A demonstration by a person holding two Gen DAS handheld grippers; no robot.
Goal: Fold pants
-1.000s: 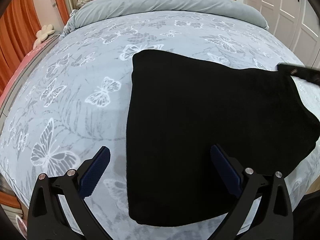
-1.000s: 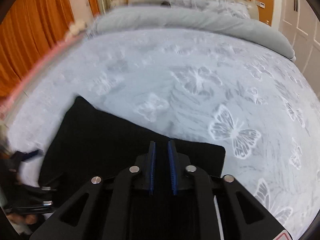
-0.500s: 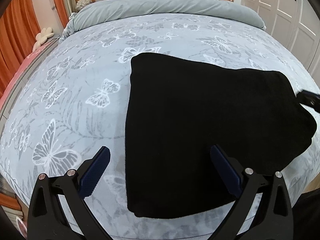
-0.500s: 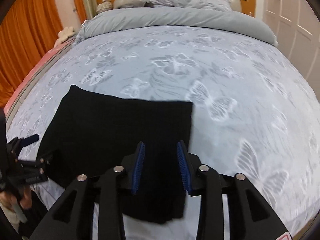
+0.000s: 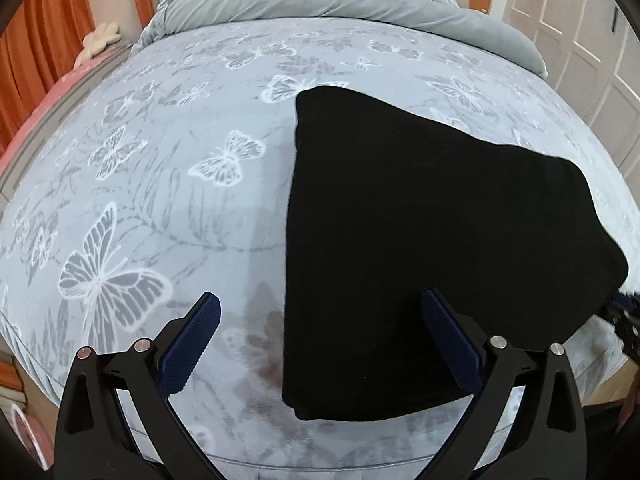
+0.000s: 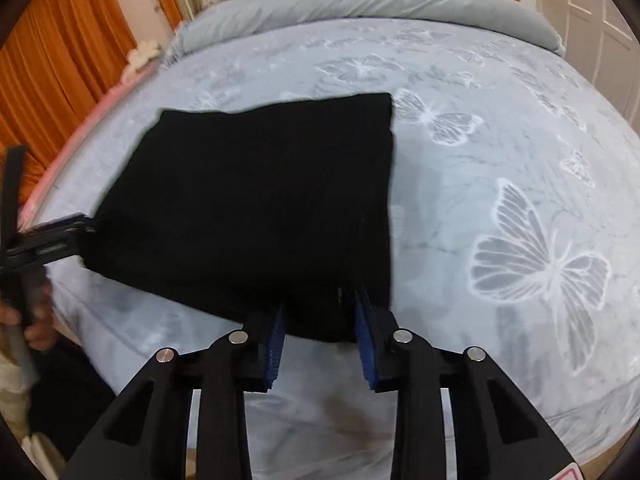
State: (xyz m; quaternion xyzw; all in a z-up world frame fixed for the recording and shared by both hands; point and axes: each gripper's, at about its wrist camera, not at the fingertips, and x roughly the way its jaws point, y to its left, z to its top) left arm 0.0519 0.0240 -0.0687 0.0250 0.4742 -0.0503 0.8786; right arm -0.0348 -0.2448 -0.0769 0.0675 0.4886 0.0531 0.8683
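Black pants (image 5: pixel 440 232) are lying folded into a compact rectangle on the butterfly bedspread (image 5: pixel 160 184), toward 3 o'clock in the left view. Left gripper (image 5: pixel 320 336) is hovering wide open, gripping nothing; right gripper (image 6: pixel 320 344) is sitting partly open at the near edge (apparently released) — fold probably finished.

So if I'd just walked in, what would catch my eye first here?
Probably the black pants, folded into a flat slab near the foot of the bed, stark against the pale blue butterfly-print bedspread. Next, the two open grippers: the left gripper above the slab's near-left edge, the right gripper by its near-right corner.
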